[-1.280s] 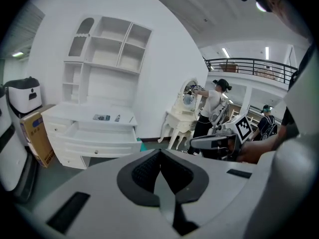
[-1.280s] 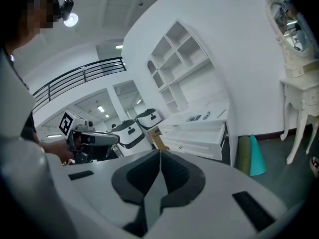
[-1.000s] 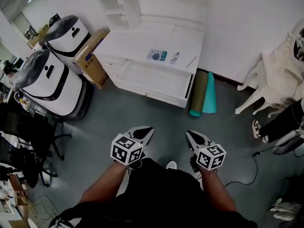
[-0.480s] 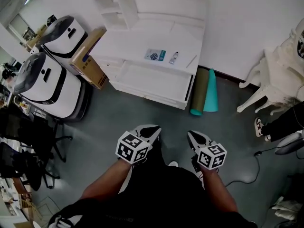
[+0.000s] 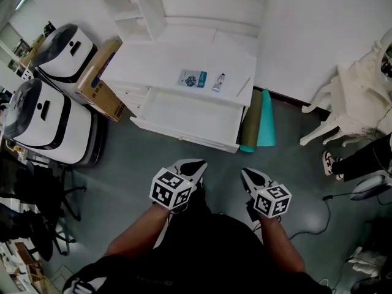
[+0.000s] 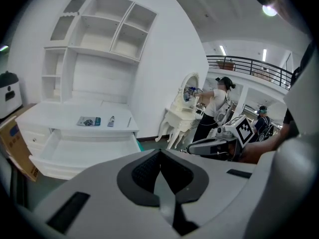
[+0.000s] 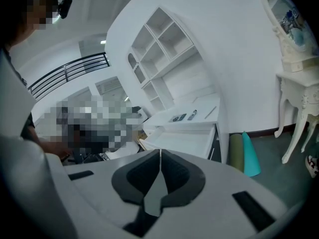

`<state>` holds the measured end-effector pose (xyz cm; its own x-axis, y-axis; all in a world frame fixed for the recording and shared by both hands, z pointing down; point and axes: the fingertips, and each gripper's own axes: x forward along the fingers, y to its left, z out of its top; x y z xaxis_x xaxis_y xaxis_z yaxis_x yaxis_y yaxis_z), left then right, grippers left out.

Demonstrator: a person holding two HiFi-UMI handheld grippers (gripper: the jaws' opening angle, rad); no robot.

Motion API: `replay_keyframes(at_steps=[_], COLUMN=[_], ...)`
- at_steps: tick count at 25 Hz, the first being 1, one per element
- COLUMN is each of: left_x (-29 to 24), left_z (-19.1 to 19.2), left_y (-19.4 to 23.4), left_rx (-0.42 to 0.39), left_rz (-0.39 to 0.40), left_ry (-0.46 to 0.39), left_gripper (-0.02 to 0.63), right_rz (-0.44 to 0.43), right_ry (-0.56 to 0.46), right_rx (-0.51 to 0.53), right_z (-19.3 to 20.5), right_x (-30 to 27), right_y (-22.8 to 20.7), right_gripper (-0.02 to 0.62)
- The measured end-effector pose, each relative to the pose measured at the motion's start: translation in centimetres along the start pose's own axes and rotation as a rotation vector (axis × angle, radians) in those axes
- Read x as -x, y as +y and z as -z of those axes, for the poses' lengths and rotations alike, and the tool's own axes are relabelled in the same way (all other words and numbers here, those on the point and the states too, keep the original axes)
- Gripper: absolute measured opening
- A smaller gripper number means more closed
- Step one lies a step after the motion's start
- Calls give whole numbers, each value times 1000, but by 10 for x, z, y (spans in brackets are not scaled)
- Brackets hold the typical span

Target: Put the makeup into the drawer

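Far left: two white-and-black domed machines [image 5: 46, 121] are standing on the grey floor.
Beside them: a brown cardboard box [image 5: 98, 81] is leaning against the desk's left end.
Desk: a white wooden desk with shelving [image 5: 153, 66] is standing against the wall.
Drawer: the wide white drawer [image 5: 190, 116] under the desktop is standing pulled out, nothing showing inside.
Makeup: a flat blue-and-white packet [image 5: 192, 79], a small pale tube [image 5: 218, 82] and a thin white stick [image 5: 244, 86] are lying in a row on the desktop, just behind the drawer.
Left gripper [image 5: 199, 164]: its jaws are pressing together on nothing, well short of the desk and pointing toward it.
Right gripper [image 5: 245, 172]: it is likewise clenched and empty, hanging beside the left one.
Right of desk: an olive rolled mat [image 5: 250, 124] and a teal rolled mat [image 5: 266, 120] are lying side by side on the floor.
Far right: an ornate white table [image 5: 349, 109] is standing by the wall.
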<state>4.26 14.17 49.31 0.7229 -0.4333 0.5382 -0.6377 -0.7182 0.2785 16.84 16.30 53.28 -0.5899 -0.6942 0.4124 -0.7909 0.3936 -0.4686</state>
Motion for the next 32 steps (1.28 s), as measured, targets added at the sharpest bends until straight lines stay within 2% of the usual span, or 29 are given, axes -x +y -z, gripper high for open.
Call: replay_keyframes(at_steps=[7,15,23,28,32], left_x=[-17,-34,-48,-55,-66], left_z=[-29,-63,-70,-75,-81], left_y=[78,148,192,199,206], left_rx=[0,-26,-37,-29,-16], left_rz=[22,78,119,134,112], left_ry=[16,23,39,44,39], left_gripper=[9,9,9,9,9], right_rz=[73,155,211,218,207], right_ry=[8,-2,-7,-3,-11], right_rx=[-14,-20,-8,4,14], right_z=[-38,-82,-106,-122,-137], right_x=[-60,-115,-148,-159,-167], right_y=[-21,-32,-37,-43,-56], right_gripper=[28,28,29,28,29])
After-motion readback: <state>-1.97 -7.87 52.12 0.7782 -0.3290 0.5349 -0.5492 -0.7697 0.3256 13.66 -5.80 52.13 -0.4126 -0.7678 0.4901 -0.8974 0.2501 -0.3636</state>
